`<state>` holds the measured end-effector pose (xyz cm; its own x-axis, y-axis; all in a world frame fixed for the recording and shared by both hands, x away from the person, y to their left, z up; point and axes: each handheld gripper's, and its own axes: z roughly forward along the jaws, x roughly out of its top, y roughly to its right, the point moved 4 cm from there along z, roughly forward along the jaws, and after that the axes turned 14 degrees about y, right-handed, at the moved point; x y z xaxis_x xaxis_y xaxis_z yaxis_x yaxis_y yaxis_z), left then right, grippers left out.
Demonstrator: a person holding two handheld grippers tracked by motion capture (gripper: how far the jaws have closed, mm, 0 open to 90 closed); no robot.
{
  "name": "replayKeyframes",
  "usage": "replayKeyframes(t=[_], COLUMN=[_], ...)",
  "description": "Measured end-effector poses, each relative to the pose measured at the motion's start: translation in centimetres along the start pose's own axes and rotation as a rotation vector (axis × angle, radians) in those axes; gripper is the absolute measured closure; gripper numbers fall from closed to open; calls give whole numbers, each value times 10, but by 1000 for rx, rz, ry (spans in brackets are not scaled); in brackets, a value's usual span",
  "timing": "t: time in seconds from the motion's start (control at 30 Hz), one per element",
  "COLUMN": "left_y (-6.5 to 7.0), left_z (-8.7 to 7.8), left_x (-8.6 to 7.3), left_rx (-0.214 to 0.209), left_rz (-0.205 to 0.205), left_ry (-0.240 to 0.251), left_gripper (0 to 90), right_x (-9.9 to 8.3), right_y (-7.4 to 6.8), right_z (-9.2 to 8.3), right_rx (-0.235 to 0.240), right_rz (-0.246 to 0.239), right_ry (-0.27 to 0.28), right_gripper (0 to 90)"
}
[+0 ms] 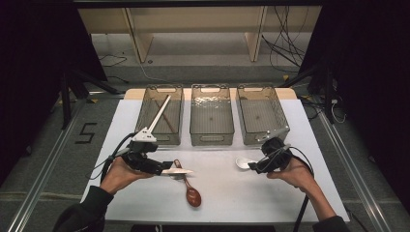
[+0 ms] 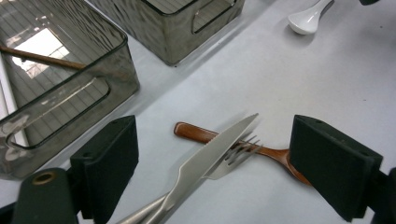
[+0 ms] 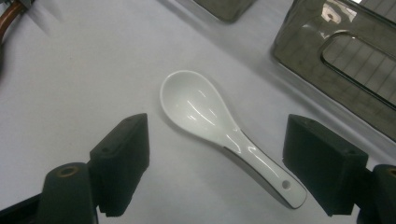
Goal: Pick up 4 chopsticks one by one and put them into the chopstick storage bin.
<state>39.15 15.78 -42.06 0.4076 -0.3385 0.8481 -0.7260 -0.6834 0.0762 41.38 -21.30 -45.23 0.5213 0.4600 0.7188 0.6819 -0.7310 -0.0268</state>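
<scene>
Three bins (image 1: 211, 116) wall off the far table (image 1: 232, 193); near side lies open except knife (image 2: 205, 161), fork (image 2: 233, 156), wooden spoon (image 1: 189, 189), seemingly overlapping, and white spoon (image 3: 219, 126).

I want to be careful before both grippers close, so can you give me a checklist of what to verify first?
1. Left gripper jaws wide open: ok.
2. Only one thing between the left jaws: not ok; the silver metal knife lies over the silver metal fork, which lies over the brown wooden spoon.
3. Right gripper jaws open: ok.
4. White ceramic spoon lies alone between the right jaws, handle toward the gripper: ok.
5. Middle clear grey plastic bin free: ok.
6. Pads touching cutlery: cannot tell.
</scene>
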Motion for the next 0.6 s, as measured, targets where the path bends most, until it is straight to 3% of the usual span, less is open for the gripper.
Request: replayKeyframes(t=[0.33,0.6], left_y=[6,9], left_z=[-4,-8], left_x=[-11,-18], left_rx=[19,5], left_rz=[10,-25], left_ry=[-35,-10], left_gripper=[154,154], right_x=[3,4], right_y=[13,17], right_z=[2,4], right_rx=[-9,-22], right_rz=[-20,-46], right_ry=[-41,-65], right_gripper=[236,237])
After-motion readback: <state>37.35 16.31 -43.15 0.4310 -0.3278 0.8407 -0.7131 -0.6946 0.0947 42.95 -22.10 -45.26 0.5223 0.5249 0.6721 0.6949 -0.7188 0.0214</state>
